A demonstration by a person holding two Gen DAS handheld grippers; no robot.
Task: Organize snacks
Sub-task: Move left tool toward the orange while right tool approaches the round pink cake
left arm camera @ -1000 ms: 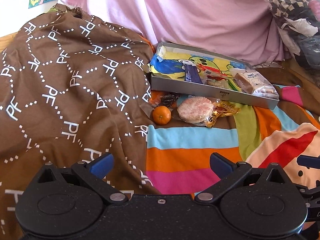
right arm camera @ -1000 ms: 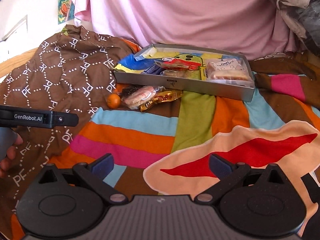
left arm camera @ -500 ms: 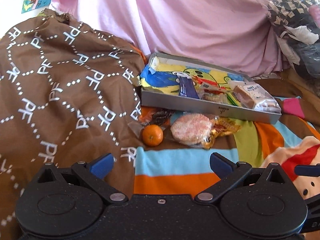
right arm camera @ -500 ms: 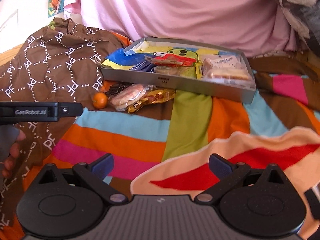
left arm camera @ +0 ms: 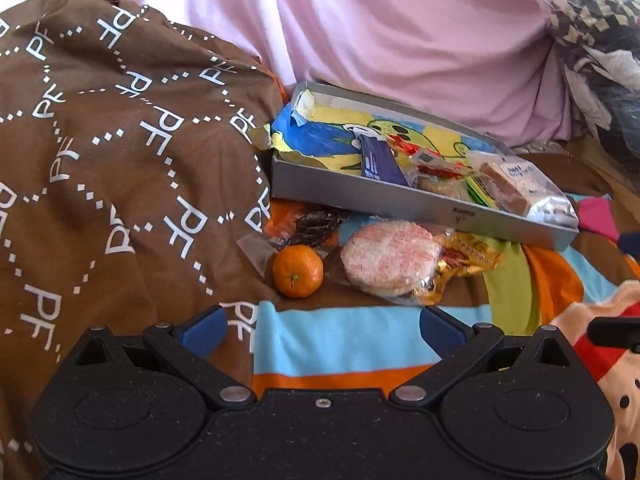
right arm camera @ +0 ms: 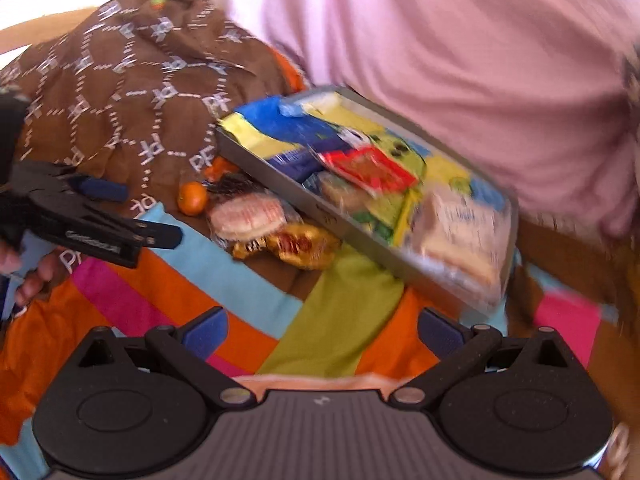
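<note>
Snacks loose on striped blanket, near side of grey tray (left arm camera: 400, 196): mandarin (left arm camera: 297, 271) leftmost, round wrapped cake (left arm camera: 390, 256) beside. Left gripper (left arm camera: 322, 328) nearer, spread, empty; mandarin just ahead. Right gripper (right arm camera: 322, 330) spread, empty, farther.

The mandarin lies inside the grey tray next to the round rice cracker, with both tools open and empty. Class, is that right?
Not quite. The mandarin lies outside the grey tray, on the bedspread in front of it, next to the round rice cracker. The left wrist view shows this. The left tool and right tool are open and empty.
</note>
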